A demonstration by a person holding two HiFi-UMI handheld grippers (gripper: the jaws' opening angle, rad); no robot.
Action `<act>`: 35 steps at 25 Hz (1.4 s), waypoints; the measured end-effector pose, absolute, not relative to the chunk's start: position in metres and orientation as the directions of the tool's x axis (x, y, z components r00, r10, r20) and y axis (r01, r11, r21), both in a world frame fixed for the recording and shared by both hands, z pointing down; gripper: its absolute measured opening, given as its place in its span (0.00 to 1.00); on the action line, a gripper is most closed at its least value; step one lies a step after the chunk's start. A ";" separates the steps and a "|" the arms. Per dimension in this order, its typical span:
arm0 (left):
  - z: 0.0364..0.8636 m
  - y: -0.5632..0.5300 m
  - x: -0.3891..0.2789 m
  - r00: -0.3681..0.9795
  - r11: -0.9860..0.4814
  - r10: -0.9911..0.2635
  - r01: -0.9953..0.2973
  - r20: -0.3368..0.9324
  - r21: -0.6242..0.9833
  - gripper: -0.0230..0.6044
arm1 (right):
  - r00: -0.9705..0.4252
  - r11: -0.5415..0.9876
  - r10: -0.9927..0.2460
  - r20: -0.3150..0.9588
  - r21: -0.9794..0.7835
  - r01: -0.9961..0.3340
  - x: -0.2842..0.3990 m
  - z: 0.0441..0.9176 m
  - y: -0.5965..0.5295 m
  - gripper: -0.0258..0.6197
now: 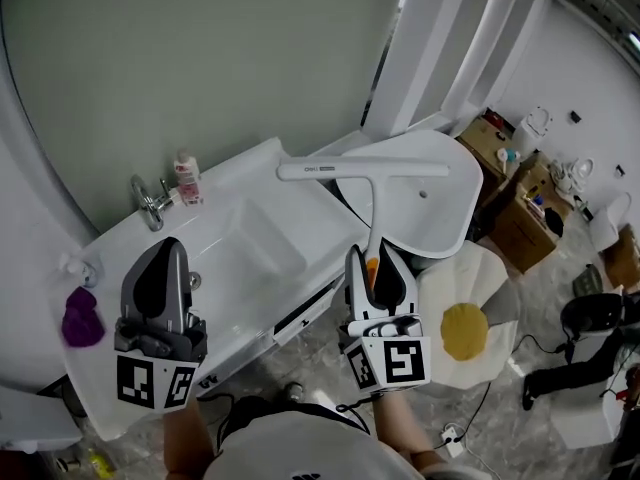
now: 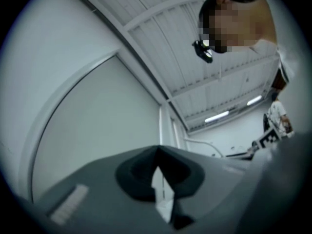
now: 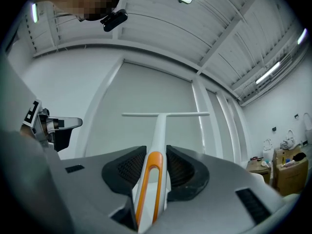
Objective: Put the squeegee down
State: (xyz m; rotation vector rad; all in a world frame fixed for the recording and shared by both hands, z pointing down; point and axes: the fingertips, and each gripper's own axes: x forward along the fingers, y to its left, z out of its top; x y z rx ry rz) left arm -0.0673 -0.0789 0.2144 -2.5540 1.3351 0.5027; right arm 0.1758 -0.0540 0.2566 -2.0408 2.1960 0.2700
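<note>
A white squeegee with an orange-trimmed handle is held up in front of the grey-green wall, its blade level above the sink counter. My right gripper is shut on the handle, which runs up between the dark pads to the crossbar of the squeegee. In its own view, the right gripper points slightly upward. My left gripper hovers over the left part of the sink. Its dark jaws meet at the tips with nothing between them.
A chrome faucet and a small pink-labelled bottle stand at the back of the white basin. A purple object lies at the counter's left end. An egg-shaped mat and cardboard boxes sit on the floor at right.
</note>
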 end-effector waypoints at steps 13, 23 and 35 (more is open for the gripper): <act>0.248 -0.170 -0.049 0.517 -0.541 -0.791 -0.841 -0.326 -0.020 0.05 | -0.155 0.155 -0.978 -0.137 0.010 -0.988 0.180 0.293 -0.169 0.24; 0.267 -0.248 -0.060 0.503 -0.525 -0.815 -0.851 -0.286 0.001 0.05 | -0.219 0.218 -0.975 0.025 -0.040 -0.975 0.158 0.354 -0.283 0.23; 0.312 -0.295 -0.066 0.502 -0.521 -0.840 -0.852 -0.208 0.050 0.05 | -0.267 0.248 -0.928 0.261 -0.102 -0.963 0.142 0.458 -0.364 0.23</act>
